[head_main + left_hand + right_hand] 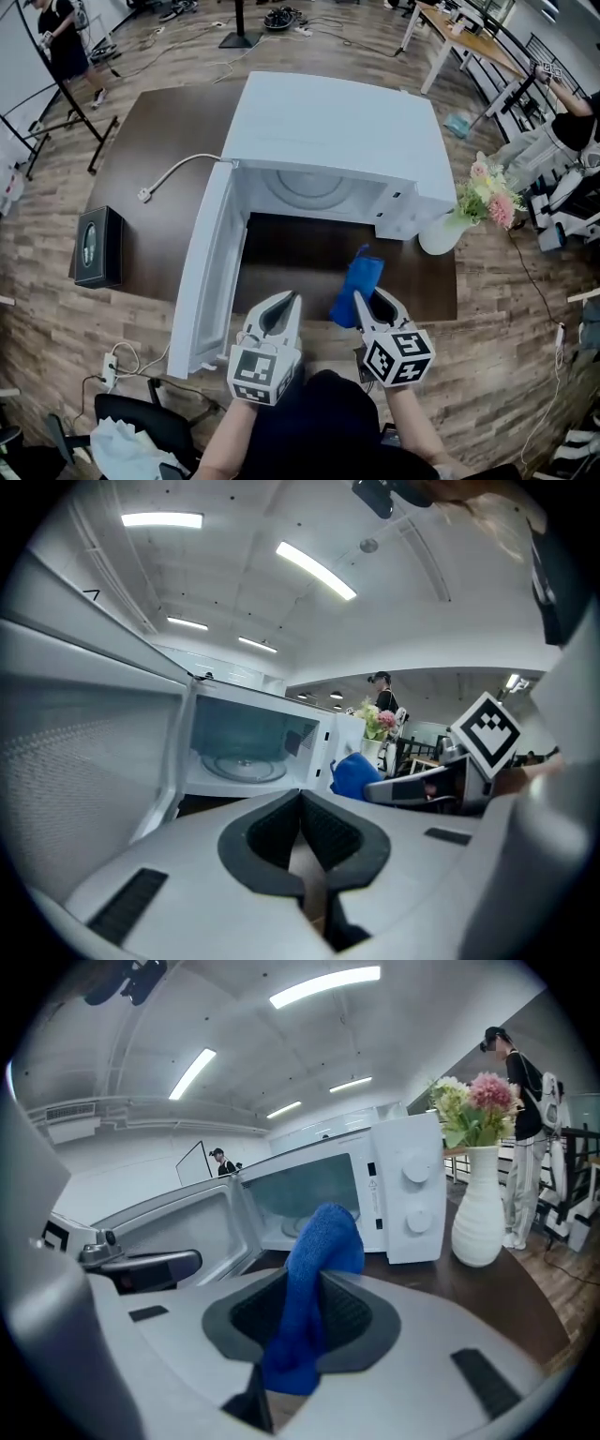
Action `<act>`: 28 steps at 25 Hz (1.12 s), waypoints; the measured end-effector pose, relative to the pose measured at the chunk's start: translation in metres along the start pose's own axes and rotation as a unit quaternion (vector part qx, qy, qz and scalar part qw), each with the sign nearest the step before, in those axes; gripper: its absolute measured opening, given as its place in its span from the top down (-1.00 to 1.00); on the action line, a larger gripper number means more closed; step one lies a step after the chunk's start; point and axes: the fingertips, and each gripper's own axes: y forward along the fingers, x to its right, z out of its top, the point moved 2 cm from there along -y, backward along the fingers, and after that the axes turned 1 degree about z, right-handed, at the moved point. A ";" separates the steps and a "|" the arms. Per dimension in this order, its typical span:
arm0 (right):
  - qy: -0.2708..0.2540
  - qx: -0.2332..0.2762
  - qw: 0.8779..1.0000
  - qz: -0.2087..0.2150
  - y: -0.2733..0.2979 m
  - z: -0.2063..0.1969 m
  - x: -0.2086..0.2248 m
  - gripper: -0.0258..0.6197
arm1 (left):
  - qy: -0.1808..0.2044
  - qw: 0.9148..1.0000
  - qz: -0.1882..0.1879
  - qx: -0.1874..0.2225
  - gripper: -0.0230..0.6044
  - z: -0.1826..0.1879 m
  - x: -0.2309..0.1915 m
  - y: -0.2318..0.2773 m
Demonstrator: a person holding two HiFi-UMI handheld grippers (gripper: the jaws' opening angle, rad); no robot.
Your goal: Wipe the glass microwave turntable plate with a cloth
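The cloth (319, 1260) is nubby terry, the turntable plate (246, 766) clear glass, the table (150, 150) smooth dark wood.

microwave (337, 131): on the table (150, 141), towards its far side
door (202, 272): swung out left, reaching the near edge
turntable plate (309, 187): inside the microwave
vase (441, 234): on the table, just right of the microwave
box (97, 246): at the table's left edge (well apart from the microwave)
cloth (356, 286): between the right gripper's (361, 298) jaws, before the opening
left gripper (292, 298): between door and right gripper
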 end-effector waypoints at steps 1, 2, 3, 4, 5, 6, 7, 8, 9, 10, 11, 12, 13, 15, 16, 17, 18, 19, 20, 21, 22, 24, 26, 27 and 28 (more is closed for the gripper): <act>-0.006 -0.001 1.000 0.005 0.010 0.004 0.001 0.68 | -0.003 1.000 0.002 -0.001 0.92 -0.001 -0.005 0.007; -0.013 -0.002 1.000 0.010 0.021 0.009 0.002 0.68 | -0.006 1.000 0.004 -0.003 0.92 -0.002 -0.010 0.014; -0.021 -0.003 1.000 0.017 0.031 0.013 0.002 0.68 | -0.007 1.000 0.008 -0.006 0.92 -0.002 -0.016 0.020; -0.028 -0.006 0.999 0.024 0.041 0.018 0.002 0.68 | -0.008 1.000 0.012 -0.008 0.92 -0.002 -0.021 0.025; -0.032 -0.010 0.999 0.031 0.051 0.022 0.002 0.68 | -0.010 1.000 0.016 -0.011 0.92 -0.002 -0.025 0.030; -0.035 -0.014 0.999 0.036 0.059 0.025 0.003 0.68 | -0.012 1.000 0.019 -0.014 0.92 -0.003 -0.029 0.034; -0.038 -0.018 0.998 0.040 0.066 0.029 0.004 0.68 | -0.014 1.000 0.022 -0.015 0.92 -0.003 -0.031 0.037; -0.042 -0.020 0.998 0.043 0.072 0.033 0.005 0.68 | -0.017 0.999 0.025 -0.016 0.92 -0.003 -0.034 0.040; -0.047 -0.020 0.998 0.046 0.078 0.038 0.006 0.68 | -0.019 0.999 0.031 -0.015 0.92 -0.002 -0.037 0.043; -0.053 -0.021 0.997 0.049 0.084 0.042 0.007 0.68 | -0.021 0.999 0.037 -0.013 0.92 -0.002 -0.039 0.046; -0.058 -0.022 0.997 0.053 0.090 0.045 0.008 0.68 | -0.023 0.999 0.045 -0.011 0.92 -0.001 -0.042 0.049; -0.063 -0.023 0.996 0.057 0.096 0.048 0.008 0.68 | -0.024 0.998 0.052 -0.008 0.92 -0.001 -0.044 0.051; -0.066 -0.025 0.996 0.061 0.101 0.050 0.008 0.68 | -0.024 0.998 0.060 -0.006 0.92 -0.001 -0.046 0.053; -0.074 -0.027 0.995 0.067 0.111 0.054 0.008 0.68 | -0.027 0.997 0.073 -0.005 0.92 -0.002 -0.051 0.057; -0.080 -0.028 0.994 0.070 0.117 0.056 0.006 0.68 | -0.031 0.996 0.078 -0.003 0.92 -0.002 -0.054 0.059; -0.085 -0.028 0.993 0.074 0.124 0.059 0.005 0.68 | -0.038 0.996 0.082 -0.001 0.92 0.000 -0.057 0.061; -0.091 -0.028 0.992 0.078 0.131 0.063 0.003 0.68 | -0.044 0.995 0.084 0.002 0.92 0.002 -0.059 0.065; -0.096 -0.026 0.992 0.081 0.139 0.068 0.001 0.68 | -0.049 0.995 0.085 0.006 0.92 0.004 -0.062 0.068; -0.101 -0.023 0.991 0.083 0.146 0.074 0.000 0.68 | -0.049 0.995 0.086 0.012 0.92 0.006 -0.064 0.072; -0.104 -0.018 0.991 0.085 0.153 0.079 -0.002 0.68 | -0.046 0.995 0.088 0.017 0.92 0.009 -0.067 0.075; -0.105 -0.012 0.991 0.087 0.160 0.084 -0.004 0.68 | -0.043 0.995 0.090 0.022 0.92 0.011 -0.070 0.078; -0.104 0.001 0.991 0.089 0.173 0.093 -0.006 0.68 | -0.046 0.994 0.093 0.024 0.92 0.011 -0.075 0.085; -0.106 0.012 0.990 0.088 0.184 0.097 -0.006 0.68 | -0.053 0.994 0.093 0.023 0.92 0.005 -0.077 0.089; -0.110 0.018 0.990 0.087 0.189 0.100 -0.006 0.68 | -0.054 0.994 0.094 0.025 0.92 0.003 -0.079 0.090; -0.114 0.027 0.989 0.086 0.192 0.103 -0.007 0.68 | -0.054 0.993 0.097 0.027 0.92 0.000 -0.080 0.090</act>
